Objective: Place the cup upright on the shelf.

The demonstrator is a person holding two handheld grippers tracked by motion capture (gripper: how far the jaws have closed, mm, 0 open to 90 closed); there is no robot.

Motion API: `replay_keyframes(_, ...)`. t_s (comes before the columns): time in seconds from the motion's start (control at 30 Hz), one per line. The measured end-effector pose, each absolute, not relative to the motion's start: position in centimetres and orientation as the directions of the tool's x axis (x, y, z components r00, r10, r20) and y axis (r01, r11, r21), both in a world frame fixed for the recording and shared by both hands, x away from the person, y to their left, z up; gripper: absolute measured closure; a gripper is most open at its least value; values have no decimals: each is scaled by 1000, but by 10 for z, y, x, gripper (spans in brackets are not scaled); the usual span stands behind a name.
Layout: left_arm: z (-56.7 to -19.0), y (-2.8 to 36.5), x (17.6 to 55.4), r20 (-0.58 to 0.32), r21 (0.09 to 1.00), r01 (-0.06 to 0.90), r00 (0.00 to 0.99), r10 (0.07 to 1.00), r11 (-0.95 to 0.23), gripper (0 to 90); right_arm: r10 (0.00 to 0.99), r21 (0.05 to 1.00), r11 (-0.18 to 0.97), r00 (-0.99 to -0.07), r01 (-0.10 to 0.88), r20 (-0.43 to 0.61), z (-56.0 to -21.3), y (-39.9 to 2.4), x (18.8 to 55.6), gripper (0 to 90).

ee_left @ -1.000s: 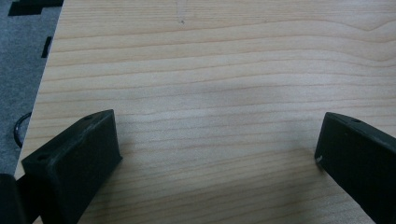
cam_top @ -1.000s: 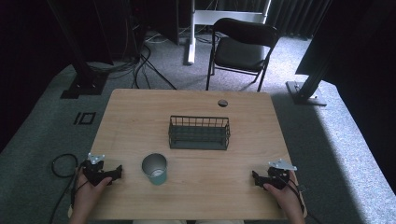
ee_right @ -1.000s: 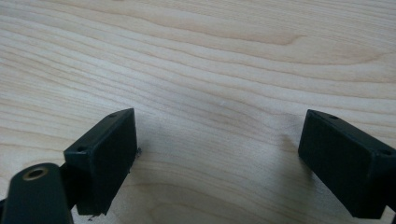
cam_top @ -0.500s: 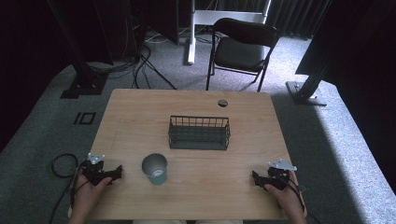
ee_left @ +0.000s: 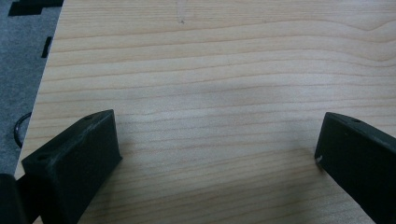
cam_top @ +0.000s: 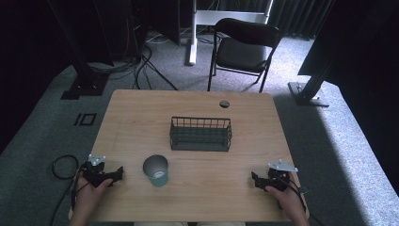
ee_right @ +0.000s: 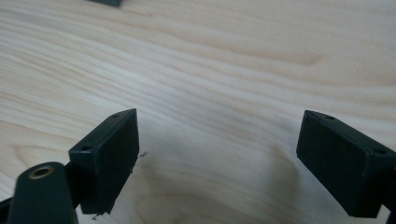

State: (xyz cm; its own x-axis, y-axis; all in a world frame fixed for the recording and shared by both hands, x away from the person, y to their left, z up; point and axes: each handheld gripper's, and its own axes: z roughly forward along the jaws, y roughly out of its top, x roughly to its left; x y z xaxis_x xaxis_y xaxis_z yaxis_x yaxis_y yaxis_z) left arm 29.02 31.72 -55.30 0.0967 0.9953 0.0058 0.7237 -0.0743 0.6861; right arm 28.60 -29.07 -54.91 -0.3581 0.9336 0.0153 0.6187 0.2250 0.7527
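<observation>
A teal cup (cam_top: 155, 170) stands upright on the wooden table (cam_top: 141, 117), near its front left. Behind it, at the table's middle, sits a dark wire basket (cam_top: 201, 134) with nothing visible inside. My left gripper (cam_top: 117, 174) rests at the front left corner, to the left of the cup, held by a hand. Its jaws stand wide apart over bare wood (ee_left: 215, 135), so it is open. My right gripper (cam_top: 254, 180) lies at the front right, also open, with only table between its jaws (ee_right: 217, 144).
A round grommet hole (cam_top: 224, 103) marks the table's far edge. A black chair (cam_top: 244, 47) stands beyond the table on grey carpet. Cables (cam_top: 61, 165) loop on the floor at the left. Dark stands rise at both sides.
</observation>
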Motion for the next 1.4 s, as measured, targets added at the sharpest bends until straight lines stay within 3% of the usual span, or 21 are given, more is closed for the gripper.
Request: replay_keyframes(1.4,-553,317,290,6,686,724,97,995,-75,2,759,807,375,-651,456,14,-516,-205,294,119)
